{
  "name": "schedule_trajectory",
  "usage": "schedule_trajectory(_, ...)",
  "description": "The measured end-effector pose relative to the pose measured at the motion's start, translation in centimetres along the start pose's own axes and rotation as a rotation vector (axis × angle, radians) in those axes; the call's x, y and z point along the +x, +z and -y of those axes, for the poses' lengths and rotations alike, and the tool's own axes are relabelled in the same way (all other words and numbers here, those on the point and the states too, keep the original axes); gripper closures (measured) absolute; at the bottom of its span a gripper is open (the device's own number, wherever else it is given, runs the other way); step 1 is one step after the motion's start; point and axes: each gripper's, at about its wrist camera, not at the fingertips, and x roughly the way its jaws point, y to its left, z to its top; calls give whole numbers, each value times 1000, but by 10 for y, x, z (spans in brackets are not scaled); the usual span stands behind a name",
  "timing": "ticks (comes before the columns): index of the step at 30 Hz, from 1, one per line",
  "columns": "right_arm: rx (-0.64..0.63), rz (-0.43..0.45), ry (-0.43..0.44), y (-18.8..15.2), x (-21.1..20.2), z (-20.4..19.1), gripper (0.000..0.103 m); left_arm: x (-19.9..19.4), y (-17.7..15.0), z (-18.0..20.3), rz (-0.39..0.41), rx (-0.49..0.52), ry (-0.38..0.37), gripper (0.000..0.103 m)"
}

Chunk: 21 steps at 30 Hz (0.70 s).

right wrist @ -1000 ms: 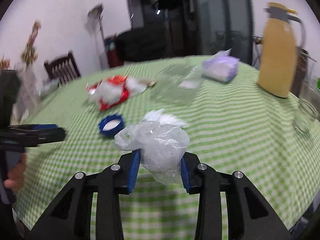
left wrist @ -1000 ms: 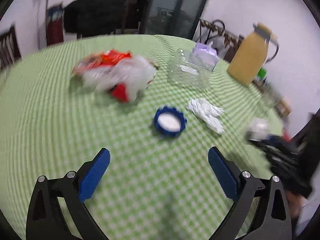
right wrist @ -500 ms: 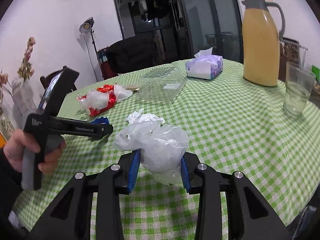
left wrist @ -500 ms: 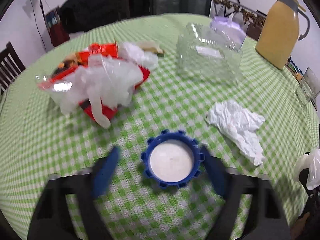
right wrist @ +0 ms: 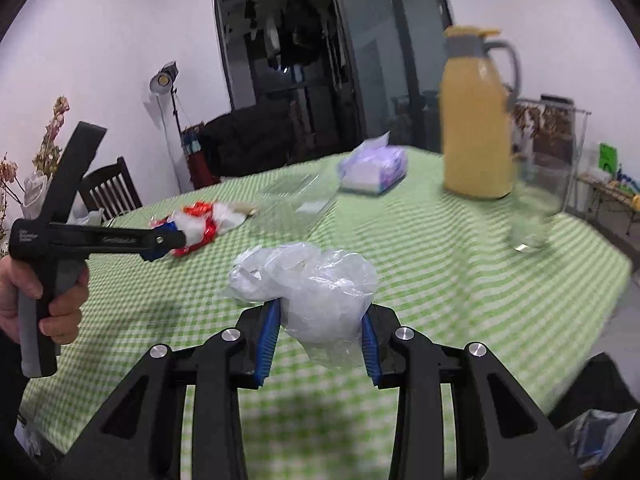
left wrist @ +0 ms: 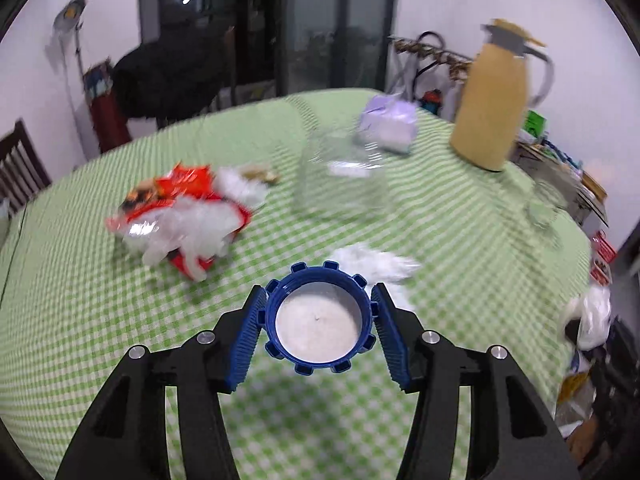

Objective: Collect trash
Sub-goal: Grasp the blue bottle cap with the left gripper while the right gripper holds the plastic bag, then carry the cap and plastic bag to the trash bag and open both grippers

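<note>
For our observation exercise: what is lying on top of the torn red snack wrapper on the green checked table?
Crumpled clear and white plastic film lies on the torn red snack wrapper, hiding most of its middle. Whatever is beneath the wrapper cannot be seen.

Home dining room: checked tablecloth point(right wrist: 460, 264), thermos jug point(right wrist: 476, 120), wooden chair point(right wrist: 108, 192), tissue pack point(right wrist: 374, 170) (dark glass doors behind).

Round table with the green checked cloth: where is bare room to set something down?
Bare cloth lies at the near left, below the red snack wrapper. More lies between the crumpled white tissue and the drinking glass. It is crowded around the clear plastic box.
</note>
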Motion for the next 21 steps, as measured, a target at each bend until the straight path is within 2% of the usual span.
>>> schedule_trajectory(7,28,78,-256,-7,-102,92,68,-30,-11,96,44,145,-156,51)
schedule_trajectory(12,76,62,-423,-33,-168,156,68,-31,-22,163,62,262,-184,51)
schedule_trajectory(15,129,3,-522,-60,-204,196,68,-32,-30,197,36,298,-245,51)
schedule_trajectory(19,167,-129,-597,-101,-224,230,68,-35,-43,239,19,362,-312,51)
schedule_trajectory(21,207,-205,-593,-123,-227,247,68,-34,-48,258,5,390,-342,51)
